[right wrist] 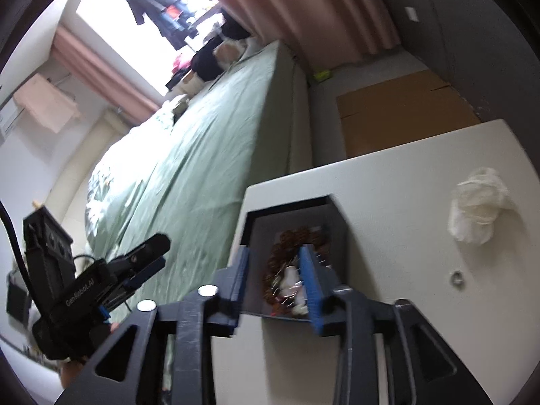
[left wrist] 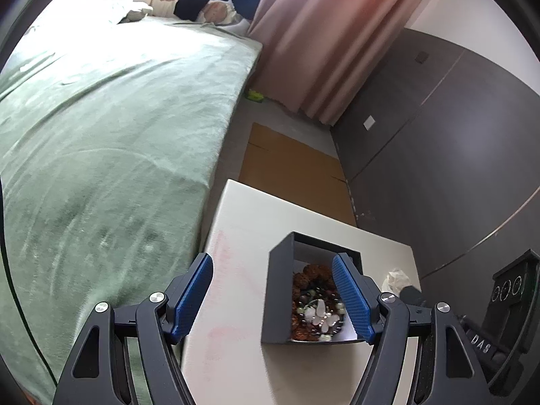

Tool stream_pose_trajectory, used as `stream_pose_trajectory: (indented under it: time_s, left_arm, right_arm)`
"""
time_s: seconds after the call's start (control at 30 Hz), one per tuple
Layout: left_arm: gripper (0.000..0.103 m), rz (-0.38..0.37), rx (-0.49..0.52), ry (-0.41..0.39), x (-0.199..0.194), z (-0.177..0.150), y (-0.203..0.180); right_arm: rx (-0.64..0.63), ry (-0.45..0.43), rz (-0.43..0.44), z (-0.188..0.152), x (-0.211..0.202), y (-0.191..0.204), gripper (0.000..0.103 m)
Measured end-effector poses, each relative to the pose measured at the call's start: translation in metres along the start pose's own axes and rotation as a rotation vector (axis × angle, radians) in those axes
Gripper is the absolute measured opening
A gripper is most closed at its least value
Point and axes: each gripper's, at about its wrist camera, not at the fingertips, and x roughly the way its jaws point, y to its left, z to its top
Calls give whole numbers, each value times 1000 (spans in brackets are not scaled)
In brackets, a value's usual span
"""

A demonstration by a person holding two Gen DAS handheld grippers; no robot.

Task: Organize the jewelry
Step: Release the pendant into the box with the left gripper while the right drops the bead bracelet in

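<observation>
Closest to us, our left gripper [left wrist: 271, 298] is spread wide with nothing in it, straddling the near wall of the black box [left wrist: 280, 290] on the white bench [left wrist: 236, 222]. Our right gripper [right wrist: 275, 280] is partly open over the beaded jewelry [right wrist: 281, 263] inside the box, not pinching it. A ring [right wrist: 457, 278] sits loose near the crumpled tissue [right wrist: 479, 209].

Box's [right wrist: 337, 233] jewelry [right wrist: 287, 280] blurred, perhaps beads.
</observation>
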Motion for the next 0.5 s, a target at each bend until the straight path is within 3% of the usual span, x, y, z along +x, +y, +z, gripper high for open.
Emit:
stream_pose_trajectory:
  time_s: [0.27, 0.37, 0.43, 0.5]
  left_arm:
    - [74, -21, 55, 23, 5, -14, -29]
    - [74, -53, 84, 23, 3, -20, -44]
    - [78, -63, 105, 21, 2, -24, -55]
    - [85, -66, 121, 15, 2, -28, -63]
  right_arm:
    - [93, -27, -85, -2, -35, -45, 38]
    - [122, -37, -115, -4, -48, -57, 52]
    - [141, -47, -134, -6, -58, -65, 65]
    - [152, -54, -171, -7, -68, -72, 69]
